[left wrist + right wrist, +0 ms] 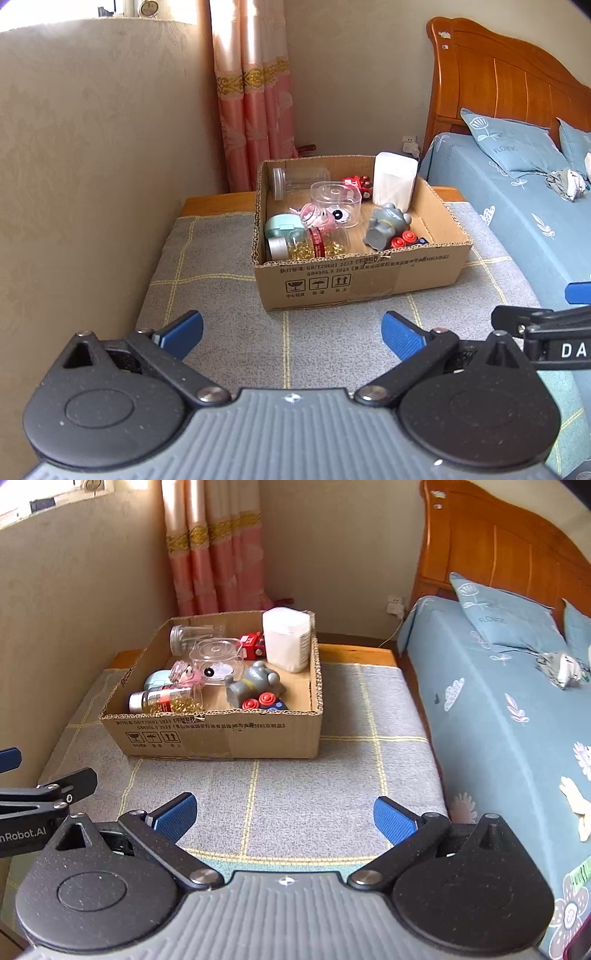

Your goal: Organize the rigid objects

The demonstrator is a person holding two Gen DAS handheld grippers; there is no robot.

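A cardboard box (365, 284) (221, 738) stands on a grey checked mat (221, 295) (295, 775). In it lie a bottle of yellow capsules (310, 242) (166, 700), a grey toy figure (386, 225) (255, 685), a white tub (394, 179) (287, 638), a clear round container (336, 201) (218, 657), a clear jar (299, 181) (192, 635), a red toy car (358, 184) (253, 644), a teal case (282, 225) and a pink toy (317, 216) (186, 675). My left gripper (291, 332) and right gripper (284, 812) are both open and empty, in front of the box.
A bed with blue sheets (498, 701) and a wooden headboard (498, 81) lies on the right. A beige wall (92, 147) is on the left, a pink curtain (255, 110) behind. The right gripper's finger (535, 317) shows at the left wrist view's right edge.
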